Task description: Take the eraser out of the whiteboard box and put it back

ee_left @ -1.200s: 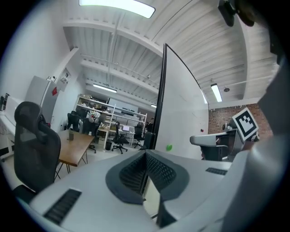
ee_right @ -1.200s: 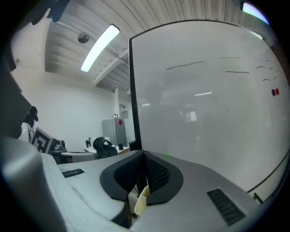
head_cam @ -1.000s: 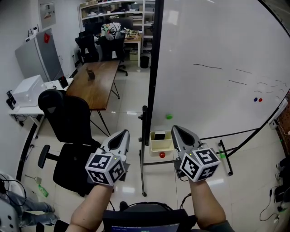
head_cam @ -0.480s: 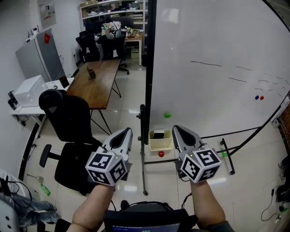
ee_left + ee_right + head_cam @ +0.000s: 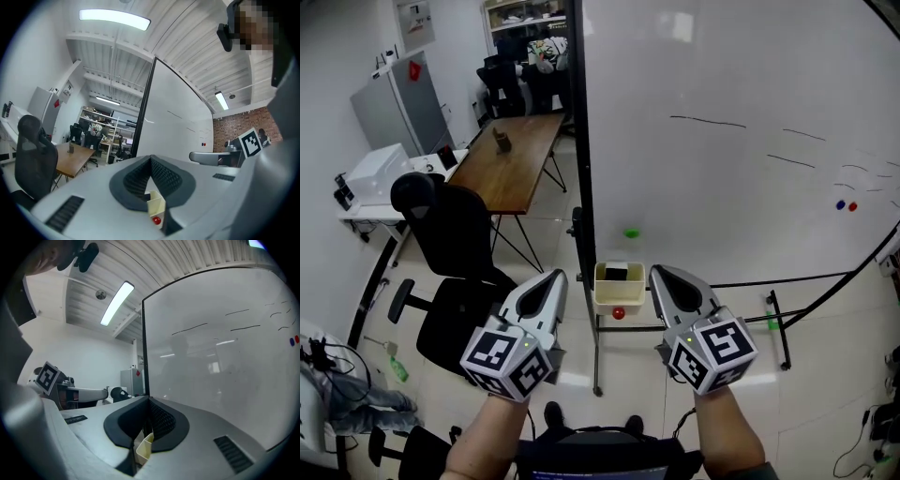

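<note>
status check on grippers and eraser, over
Left gripper, right gripper shut, empty, short of the box. Eraser inside box. Nothing in the way.

The whiteboard box (image 5: 619, 286) sits at my twelve o'clock, by the lower corner of the whiteboard (image 5: 722, 141), with the eraser (image 5: 617, 273) inside it. My left gripper (image 5: 557, 277) is at the box's nine o'clock and my right gripper (image 5: 657, 273) at its three, both clear of it. An office chair (image 5: 450, 234) stands at my ten o'clock, with the bench (image 5: 511, 159) behind it.

Grey left gripper (image 5: 559, 276), right gripper (image 5: 656, 271); checkered marker cubes (image 5: 508, 354)
</note>
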`<action>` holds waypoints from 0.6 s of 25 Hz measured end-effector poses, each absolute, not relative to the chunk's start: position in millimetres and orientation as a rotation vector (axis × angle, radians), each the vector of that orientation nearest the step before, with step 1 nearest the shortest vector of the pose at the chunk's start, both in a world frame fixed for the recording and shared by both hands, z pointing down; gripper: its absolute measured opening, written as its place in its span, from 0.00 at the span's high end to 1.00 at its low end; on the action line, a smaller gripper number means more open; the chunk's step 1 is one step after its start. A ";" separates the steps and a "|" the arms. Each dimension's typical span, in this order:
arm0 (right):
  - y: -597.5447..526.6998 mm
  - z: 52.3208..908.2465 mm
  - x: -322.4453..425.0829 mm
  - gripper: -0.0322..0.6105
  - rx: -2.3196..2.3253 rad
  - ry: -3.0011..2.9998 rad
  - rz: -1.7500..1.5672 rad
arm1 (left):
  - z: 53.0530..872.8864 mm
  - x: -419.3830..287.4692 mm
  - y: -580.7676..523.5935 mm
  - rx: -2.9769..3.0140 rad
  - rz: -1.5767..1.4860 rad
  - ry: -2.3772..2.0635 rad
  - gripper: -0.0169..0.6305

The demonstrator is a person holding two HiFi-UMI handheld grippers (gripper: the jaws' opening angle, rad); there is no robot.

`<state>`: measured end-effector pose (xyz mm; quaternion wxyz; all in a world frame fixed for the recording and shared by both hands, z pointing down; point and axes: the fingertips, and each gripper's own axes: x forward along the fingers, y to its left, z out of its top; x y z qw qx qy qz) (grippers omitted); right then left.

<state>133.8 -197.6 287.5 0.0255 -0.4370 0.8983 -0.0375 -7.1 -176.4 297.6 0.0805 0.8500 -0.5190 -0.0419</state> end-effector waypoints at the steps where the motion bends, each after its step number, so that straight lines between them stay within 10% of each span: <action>1: -195.0 288.4 137.8 0.92 -1.324 2.790 -0.120 | 298.2 -4.2 -170.3 2.523 -0.122 -1.575 0.93; 15: -119.2 286.0 120.3 0.91 -1.325 2.775 -0.162 | 303.0 -47.1 -68.5 2.477 -0.134 -1.643 0.93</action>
